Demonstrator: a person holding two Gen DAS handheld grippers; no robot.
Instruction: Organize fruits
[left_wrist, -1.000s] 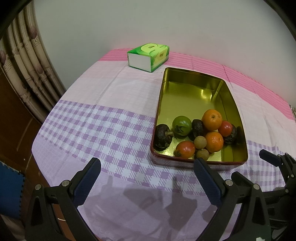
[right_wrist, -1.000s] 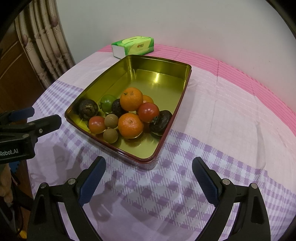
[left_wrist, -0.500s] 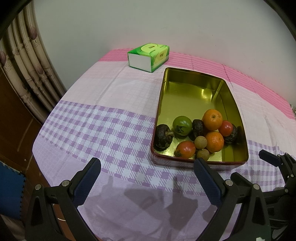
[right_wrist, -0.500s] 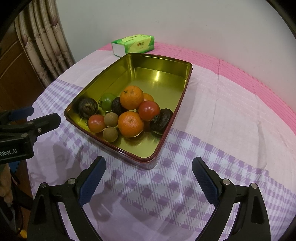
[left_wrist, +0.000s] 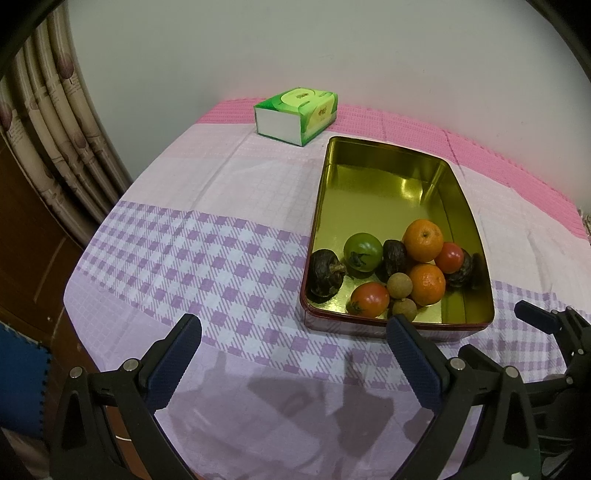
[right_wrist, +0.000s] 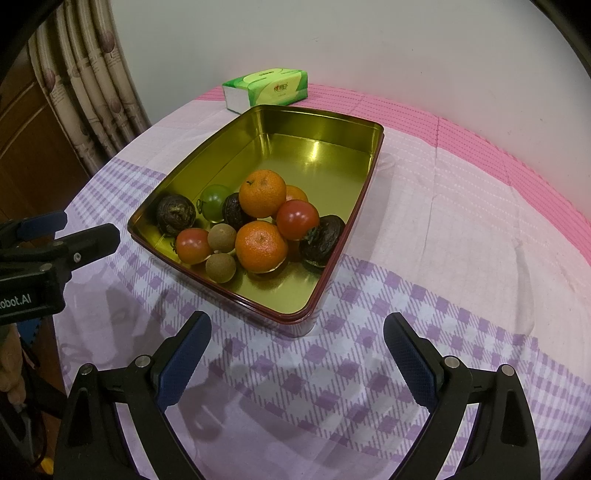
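Hovering short of the tin (right_wrist: 369, 155), left gripper (left_wrist: 293, 356) and right gripper (right_wrist: 297, 350) both hang spread apart, holding nothing. All fruit sits heaped at the tin's near end: 2 glossy tomatoes (right_wrist: 297, 219), dimpled oranges (right_wrist: 261, 246), 1 green tomato (left_wrist: 362, 251), wrinkled dark fruits (right_wrist: 176, 215), 2 matte brown longans (right_wrist: 221, 267). Fits either fruit gathered already or sorting pending. Tin is smooth gold metal; tissue box (left_wrist: 297, 114) lies beyond it.

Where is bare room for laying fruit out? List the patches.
Free: the cloth left of the tin, up to the tissue box; the cloth right of the tin; the tin's far half. Crowded: its near end, where the fruit is piled.
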